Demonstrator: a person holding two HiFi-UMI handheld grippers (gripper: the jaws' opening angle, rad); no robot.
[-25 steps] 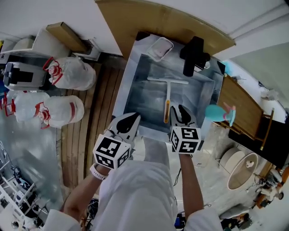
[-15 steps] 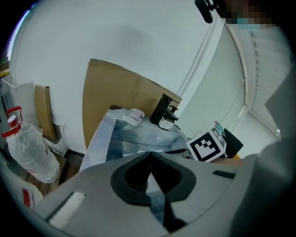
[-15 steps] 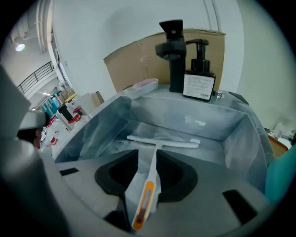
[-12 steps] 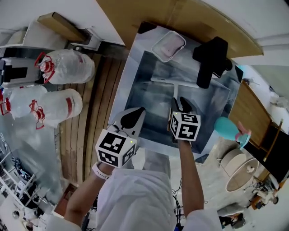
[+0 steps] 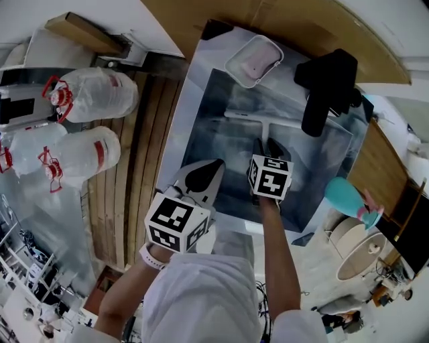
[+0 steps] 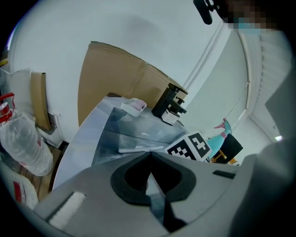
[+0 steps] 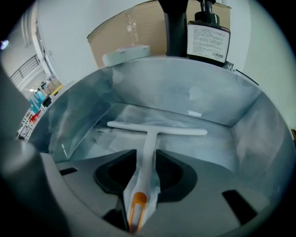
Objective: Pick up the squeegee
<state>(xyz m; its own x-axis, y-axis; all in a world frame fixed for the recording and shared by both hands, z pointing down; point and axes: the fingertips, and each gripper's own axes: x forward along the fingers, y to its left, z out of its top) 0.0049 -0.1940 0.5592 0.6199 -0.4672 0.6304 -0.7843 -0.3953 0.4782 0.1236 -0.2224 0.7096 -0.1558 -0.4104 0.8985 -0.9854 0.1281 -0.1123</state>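
A white T-shaped squeegee with an orange-tipped handle lies flat on the floor of the steel basin, blade toward the back wall. My right gripper points steeply down over the handle. In the right gripper view the handle runs between the jaws of that gripper, which are opening and not pressing on it. My left gripper hovers at the basin's front left, jaws shut and empty. From the left gripper view, the squeegee shows beyond its tips.
A white lidded tub sits on the basin's back rim, beside a black pump bottle. A teal spray bottle stands to the right. Two bagged water jugs lie on the slatted floor to the left. Cardboard leans behind.
Both grippers have come down toward the basin. The right one has moved forward over the squeegee handle, which now lies between its jaws. The left stayed shut.
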